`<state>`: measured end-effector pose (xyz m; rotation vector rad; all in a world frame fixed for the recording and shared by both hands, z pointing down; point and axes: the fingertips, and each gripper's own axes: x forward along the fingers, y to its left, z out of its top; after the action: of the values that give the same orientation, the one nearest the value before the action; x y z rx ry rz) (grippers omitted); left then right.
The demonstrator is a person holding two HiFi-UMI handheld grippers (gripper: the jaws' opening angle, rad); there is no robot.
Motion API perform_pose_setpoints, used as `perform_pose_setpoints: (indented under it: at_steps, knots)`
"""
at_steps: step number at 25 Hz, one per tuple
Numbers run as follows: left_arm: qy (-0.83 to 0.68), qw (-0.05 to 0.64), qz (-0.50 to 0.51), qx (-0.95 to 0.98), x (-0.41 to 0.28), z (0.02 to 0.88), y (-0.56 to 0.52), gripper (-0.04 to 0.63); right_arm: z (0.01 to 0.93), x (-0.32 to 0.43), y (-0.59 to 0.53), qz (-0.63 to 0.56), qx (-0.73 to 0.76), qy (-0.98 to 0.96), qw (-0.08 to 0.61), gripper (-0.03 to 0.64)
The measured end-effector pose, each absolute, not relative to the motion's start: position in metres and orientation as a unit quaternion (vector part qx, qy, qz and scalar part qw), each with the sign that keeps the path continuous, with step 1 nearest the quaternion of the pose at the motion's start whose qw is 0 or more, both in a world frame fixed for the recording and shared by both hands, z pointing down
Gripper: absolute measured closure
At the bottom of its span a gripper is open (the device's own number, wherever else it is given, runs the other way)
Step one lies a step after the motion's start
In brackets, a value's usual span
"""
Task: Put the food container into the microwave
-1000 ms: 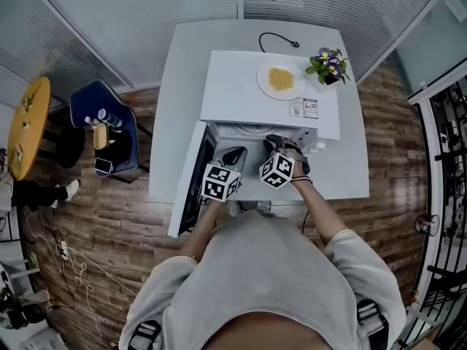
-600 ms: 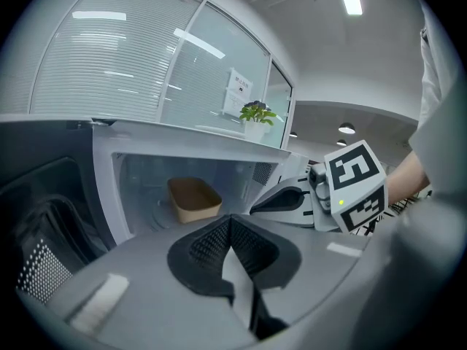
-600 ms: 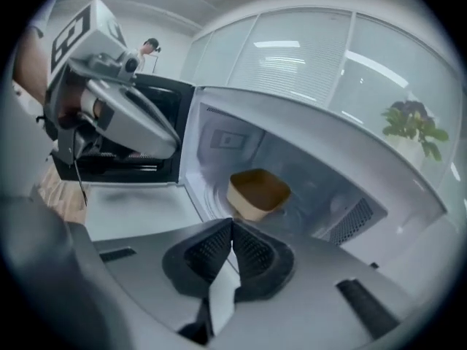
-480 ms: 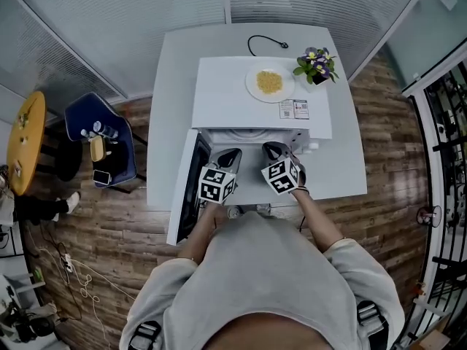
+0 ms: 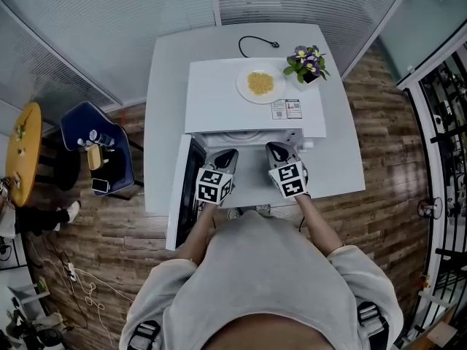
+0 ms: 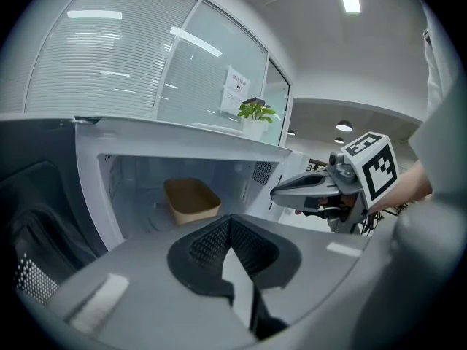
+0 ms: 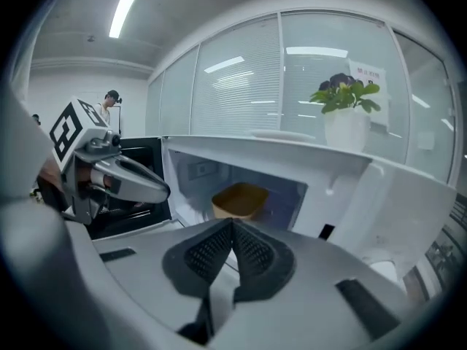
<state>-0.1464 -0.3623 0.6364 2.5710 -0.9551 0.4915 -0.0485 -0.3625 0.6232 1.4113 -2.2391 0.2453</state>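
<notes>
The tan food container sits inside the open white microwave, toward the back of the cavity; it also shows in the right gripper view. Both grippers hover side by side just in front of the cavity mouth, apart from the container. My left gripper is shut with nothing between its pads, and in the head view it hangs by the door side. My right gripper is shut and empty too, to the right. Each gripper sees the other beside it.
The microwave door stands open to the left. On top of the microwave are a plate of yellow food and a potted flower. A black cable lies behind on the white table. A blue chair stands at the left.
My right gripper has rolled about its own axis and lifted a little in front of the cavity. The left gripper has kept still. The head view has shifted slightly.
</notes>
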Motion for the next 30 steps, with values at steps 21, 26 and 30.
perform_pose_setpoints:
  at_steps: [21,26,30]
  knots:
    - [-0.344,0.177,0.173,0.906,-0.151,0.636,-0.371,0.584,0.625,-0.015,-0.344,0.12,0.556,-0.793,0.219,0.603]
    - [-0.345,0.178,0.172,0.905,-0.151,0.637,-0.372,0.584,0.625,-0.013,-0.346,0.121,0.559,-0.791,0.217,0.603]
    - [-0.346,0.177,0.172,0.905,-0.15,0.636,-0.371,0.584,0.625,-0.013,-0.346,0.119,0.558,-0.791,0.22,0.603]
